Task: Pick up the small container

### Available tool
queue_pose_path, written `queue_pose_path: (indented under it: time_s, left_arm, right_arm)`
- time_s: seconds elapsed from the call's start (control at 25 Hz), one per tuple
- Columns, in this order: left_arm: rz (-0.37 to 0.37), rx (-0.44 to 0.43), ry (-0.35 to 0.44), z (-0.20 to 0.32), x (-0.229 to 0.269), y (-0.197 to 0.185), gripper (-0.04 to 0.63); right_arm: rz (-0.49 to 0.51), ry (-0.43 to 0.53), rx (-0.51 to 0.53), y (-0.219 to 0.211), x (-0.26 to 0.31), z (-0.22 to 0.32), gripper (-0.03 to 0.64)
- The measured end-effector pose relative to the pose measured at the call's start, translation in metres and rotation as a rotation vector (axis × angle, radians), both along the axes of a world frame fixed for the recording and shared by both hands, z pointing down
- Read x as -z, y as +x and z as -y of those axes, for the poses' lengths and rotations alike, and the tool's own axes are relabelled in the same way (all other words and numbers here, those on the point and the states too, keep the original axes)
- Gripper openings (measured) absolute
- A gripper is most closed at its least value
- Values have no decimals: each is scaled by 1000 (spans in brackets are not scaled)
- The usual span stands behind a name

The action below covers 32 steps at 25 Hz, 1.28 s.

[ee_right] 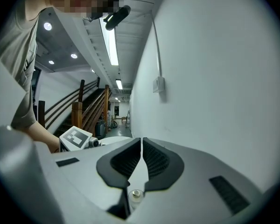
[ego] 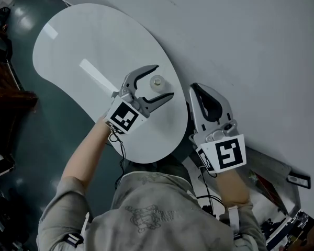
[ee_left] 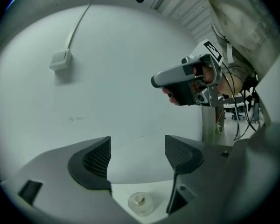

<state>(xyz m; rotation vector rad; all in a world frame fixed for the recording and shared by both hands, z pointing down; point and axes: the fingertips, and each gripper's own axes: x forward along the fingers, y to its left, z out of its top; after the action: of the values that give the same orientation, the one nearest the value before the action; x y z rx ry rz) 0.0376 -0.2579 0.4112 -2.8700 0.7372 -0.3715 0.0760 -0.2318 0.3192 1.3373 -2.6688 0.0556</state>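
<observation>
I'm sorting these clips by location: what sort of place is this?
Probably a hallway in an office or lab building, not a home: a white rounded table stands against a bare white wall, a staircase rises along the corridor, and ceiling strip lights run overhead.

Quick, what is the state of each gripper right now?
Left gripper: open; the small container stands between its jaws, not gripped.
Right gripper: closed, pads together, nothing between them.
</observation>
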Motion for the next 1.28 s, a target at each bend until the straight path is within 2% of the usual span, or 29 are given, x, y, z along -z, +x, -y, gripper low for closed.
queue_pose_path:
  time_s: [0.08, 0.28, 0.64, 0.8, 1.0, 1.16, 1.28]
  left_arm:
    - [22, -35, -20, 1, -24, 7, 342]
    - [88, -42, -93, 12, -85, 12, 342]
    - [89, -15, -221, 36, -158, 9, 347]
    - [100, -25, -253, 37, -182, 10, 350]
    - [71, -53, -312, 39, -201, 14, 353]
    - [42, -87, -326, 37, -201, 18, 353]
    - [86, -93, -310, 35, -203, 17, 351]
  right_arm:
    - [-7, -10, 4, -4, -12, 5, 34]
    - [-26, -50, 11, -11, -47, 17, 34]
    - [-23, -150, 23, -24, -102, 32, 34]
    - [-34, -183, 26, -26, -123, 37, 34]
    - [-20, -205, 41, -29, -144, 42, 34]
    - [0, -216, 64, -35, -156, 43, 35]
    - [-9, -230, 72, -37, -169, 45, 34]
